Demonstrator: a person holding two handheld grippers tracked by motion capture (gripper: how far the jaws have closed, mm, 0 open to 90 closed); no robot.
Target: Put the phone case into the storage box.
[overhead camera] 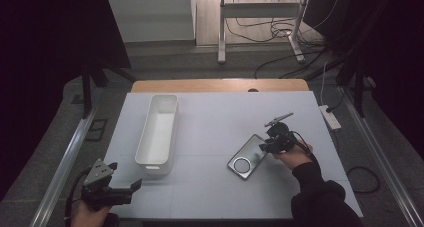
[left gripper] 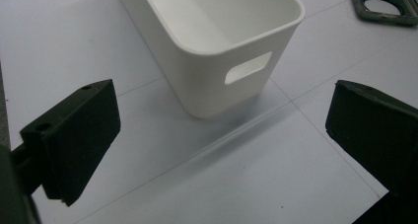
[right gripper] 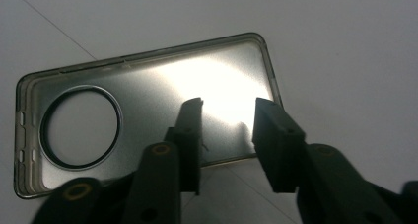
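A clear grey phone case [overhead camera: 251, 152] with a round camera hole lies flat, inside up, on the white table, right of centre. My right gripper [overhead camera: 266, 146] hovers over its near long edge. In the right gripper view the jaws [right gripper: 226, 105] stand a narrow gap apart above the case [right gripper: 148, 100], with nothing pinched between the pads. My left gripper [overhead camera: 125, 176] rests at the front left corner, jaws wide open [left gripper: 222, 135] and holding nothing. It points at the short end of a long white bin [left gripper: 217, 71].
The white bin [overhead camera: 171, 132] runs front to back on the left half of the table [overhead camera: 215, 187]. A corner of the case [left gripper: 384, 17] shows at the top right of the left gripper view. A power strip [overhead camera: 330, 117] lies off the right edge.
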